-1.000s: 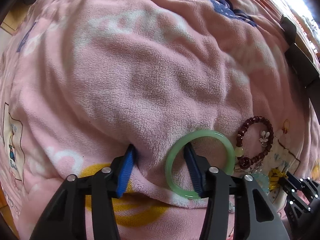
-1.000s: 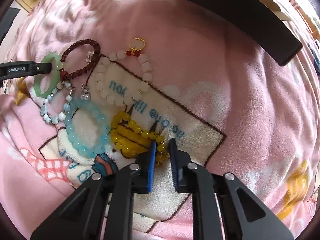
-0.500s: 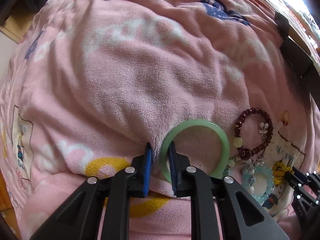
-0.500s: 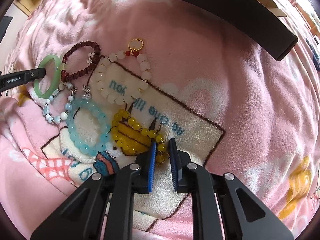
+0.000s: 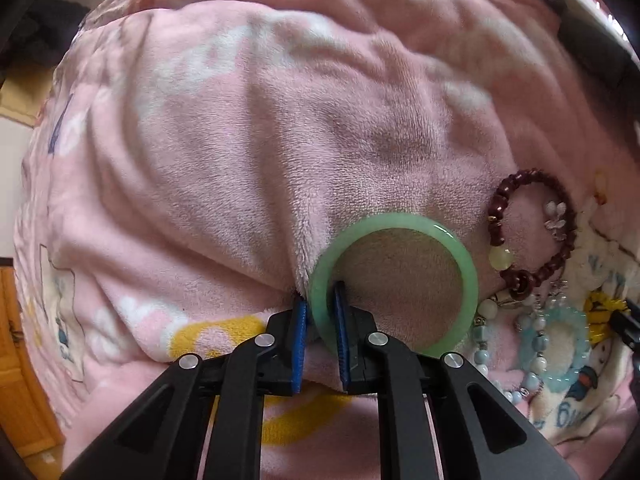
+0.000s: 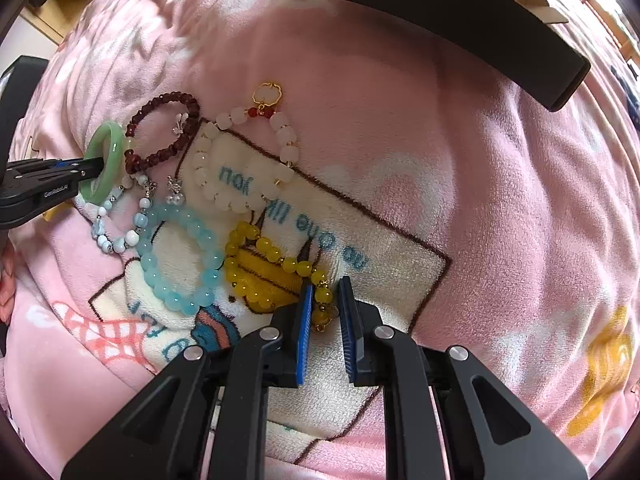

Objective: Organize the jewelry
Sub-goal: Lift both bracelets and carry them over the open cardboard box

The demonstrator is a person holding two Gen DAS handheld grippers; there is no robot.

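My left gripper (image 5: 321, 304) is shut on the rim of a green jade bangle (image 5: 466, 264), which tilts up off the pink blanket; it also shows in the right wrist view (image 6: 105, 160). My right gripper (image 6: 325, 292) is shut on the end of a yellow bead bracelet (image 6: 264, 248). On the blanket lie a dark red bead bracelet (image 6: 160, 132), a white bead bracelet with a gold charm (image 6: 240, 160), a light blue bead bracelet (image 6: 180, 256) and a pale mixed-bead bracelet (image 6: 116, 224).
A pink printed blanket (image 6: 460, 140) covers the whole surface in soft folds. A long black box (image 6: 440, 20) lies at the far side. A wooden floor edge shows at the left of the left wrist view (image 5: 20, 380).
My left gripper closed from wide open onto the green bangle's rim and tilted it up. My right gripper stayed on the yellow bracelet.
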